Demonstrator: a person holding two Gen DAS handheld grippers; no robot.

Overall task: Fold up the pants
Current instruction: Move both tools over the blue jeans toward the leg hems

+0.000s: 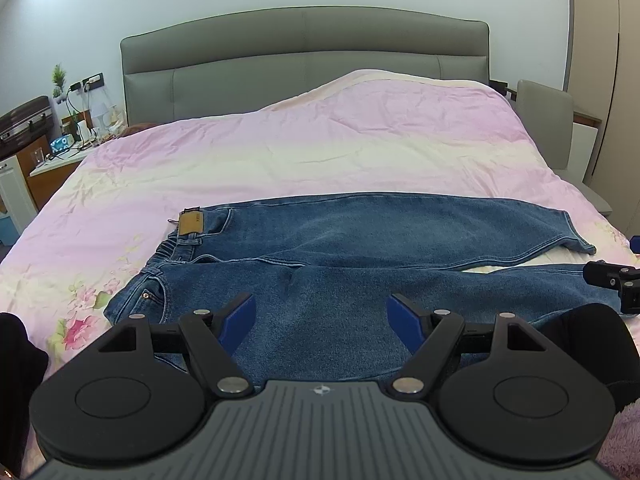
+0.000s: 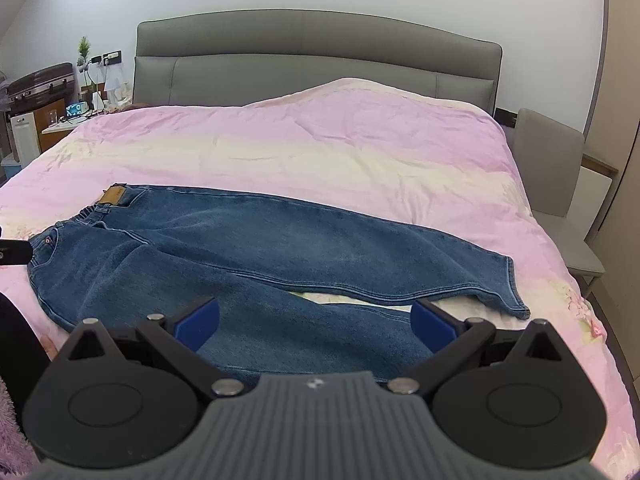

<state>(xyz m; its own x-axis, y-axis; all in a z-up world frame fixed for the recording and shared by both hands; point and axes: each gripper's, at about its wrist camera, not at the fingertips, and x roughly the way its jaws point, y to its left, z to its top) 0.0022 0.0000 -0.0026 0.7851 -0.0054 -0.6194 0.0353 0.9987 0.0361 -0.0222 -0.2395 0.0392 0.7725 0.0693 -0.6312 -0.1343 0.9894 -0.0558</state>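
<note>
Blue jeans (image 1: 360,248) lie spread flat on the pink bed cover, waistband with a tan patch (image 1: 191,224) to the left, legs running to the right with a gap between the hems. My left gripper (image 1: 321,318) is open and empty, hovering over the near leg close to the hip. My right gripper (image 2: 316,322) is open and empty, hovering over the near leg of the jeans (image 2: 260,248) toward the hem. The right gripper's tip shows at the right edge of the left wrist view (image 1: 612,280).
The bed (image 1: 320,148) has a grey headboard (image 1: 304,48). A cluttered nightstand (image 1: 64,148) stands at the left, a grey chair (image 2: 556,176) at the right. Dark clothing of the person shows at the lower edges.
</note>
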